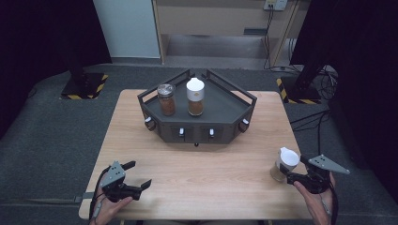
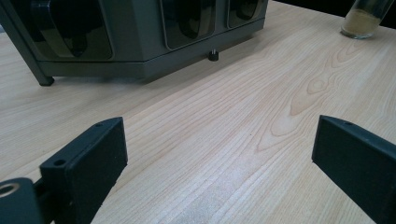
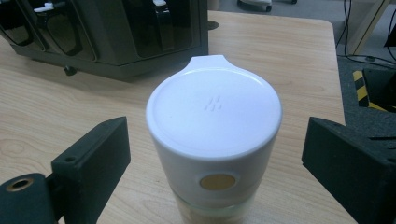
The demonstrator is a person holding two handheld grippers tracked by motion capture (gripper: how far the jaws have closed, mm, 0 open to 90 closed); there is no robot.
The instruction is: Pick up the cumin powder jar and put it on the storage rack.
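Your right gripper (image 3: pixel 215 154) stands at the right front of the pale wooden table (image 1: pixel 202 173), its black jaws set wide on either side of the glass spice jar with the white spouted cap (image 3: pixel 214 140). In the right gripper view there is clear daylight between each pad and the cap, so nothing is gripped yet; the jar stands upright on the table near its right edge, well apart from the rack.

Your left gripper (image 1: pixel 132 176) rests at the left front of the table, jaws spread wide and empty, with bare wood between them in the left gripper view.

The dark grey angular metal rack (image 1: pixel 220 112) sits at the far middle of the table. On its tray stand a glass jar of brown spice with a clear lid (image 1: pixel 166 99) and, just beside it, a second white-capped glass jar (image 1: pixel 195 97).

Judgement: the step in hand is the pick-up of the near jar, presumably to join the two on the rack. The jar is centred between the jaws, which is sound. The next move calls for you to close squarely on the white cap or the glass just beneath it, confirm a firm hold, then lift straight up before carrying. The cap tapers and looks smooth, so a high grip could slip.
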